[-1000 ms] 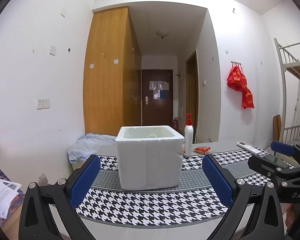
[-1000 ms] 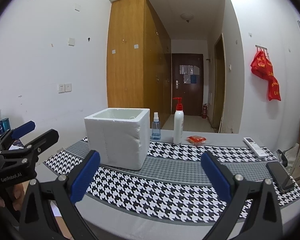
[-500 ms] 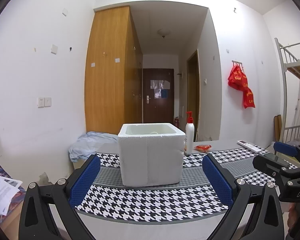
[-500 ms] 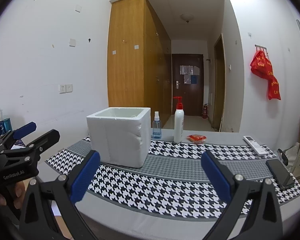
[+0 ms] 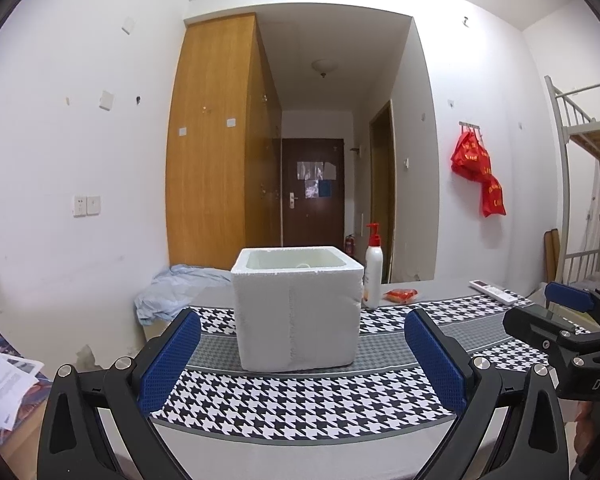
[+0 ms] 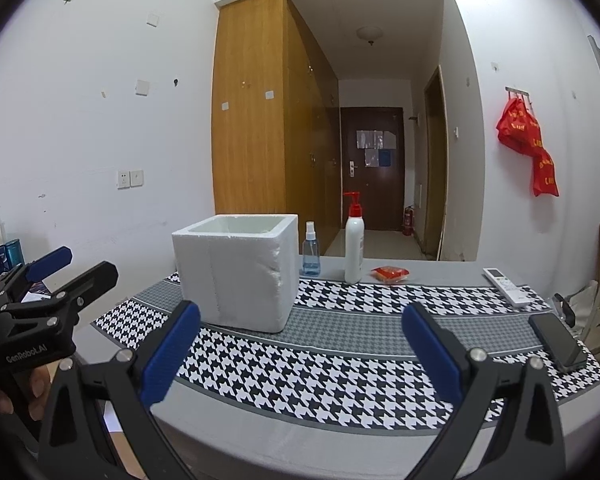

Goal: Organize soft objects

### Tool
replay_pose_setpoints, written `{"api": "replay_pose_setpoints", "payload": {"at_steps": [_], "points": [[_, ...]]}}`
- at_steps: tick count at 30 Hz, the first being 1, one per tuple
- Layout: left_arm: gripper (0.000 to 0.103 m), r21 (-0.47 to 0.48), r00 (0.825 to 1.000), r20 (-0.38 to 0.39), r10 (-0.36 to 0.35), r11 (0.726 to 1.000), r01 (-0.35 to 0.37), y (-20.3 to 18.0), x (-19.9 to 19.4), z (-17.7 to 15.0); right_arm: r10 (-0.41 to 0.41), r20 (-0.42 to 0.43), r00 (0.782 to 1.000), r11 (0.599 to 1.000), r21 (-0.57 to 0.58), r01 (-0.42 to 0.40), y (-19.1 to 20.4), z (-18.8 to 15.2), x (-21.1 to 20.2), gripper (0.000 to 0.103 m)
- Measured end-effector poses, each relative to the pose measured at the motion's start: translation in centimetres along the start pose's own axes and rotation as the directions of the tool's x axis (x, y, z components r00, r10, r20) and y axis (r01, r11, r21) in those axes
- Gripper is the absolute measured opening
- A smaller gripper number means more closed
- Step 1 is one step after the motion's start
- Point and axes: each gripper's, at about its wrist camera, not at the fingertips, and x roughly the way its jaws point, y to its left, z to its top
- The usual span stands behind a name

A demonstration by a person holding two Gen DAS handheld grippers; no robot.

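A white foam box [image 5: 296, 312] with an open top stands on the houndstooth cloth [image 5: 300, 400] in front of both grippers. A crumpled light blue cloth [image 5: 176, 284] lies behind the table's left end. My left gripper [image 5: 302, 360] is open and empty, short of the box. In the right wrist view the foam box [image 6: 236, 272] stands ahead to the left. My right gripper [image 6: 302, 354] is open and empty above the houndstooth cloth [image 6: 340, 368]. Each gripper shows at the edge of the other's view: the right gripper [image 5: 568, 320], the left gripper [image 6: 52, 280].
Behind the box stand a white pump bottle [image 6: 353, 240] and a small blue spray bottle [image 6: 311, 250]. A red packet [image 6: 390, 274] and a white remote [image 6: 506, 286] lie further right. A black phone [image 6: 558, 342] rests near the right edge. Papers [image 5: 4, 384] lie low on the left.
Both views have shifted only slightly; the foam box looks a little smaller in the right wrist view. Both grippers stay open and empty.
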Motion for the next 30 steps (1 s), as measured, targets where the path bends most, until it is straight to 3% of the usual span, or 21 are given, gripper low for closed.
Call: {"api": "replay_pose_setpoints", "payload": {"at_steps": [30], "points": [[0.102, 0.012, 1.000, -0.028, -0.005, 1.000, 0.005, -0.09, 0.74, -0.76, 0.000, -0.022, 1.000, 1.000, -0.008, 0.000, 0.38, -0.26, 0.51, 0.102]]}}
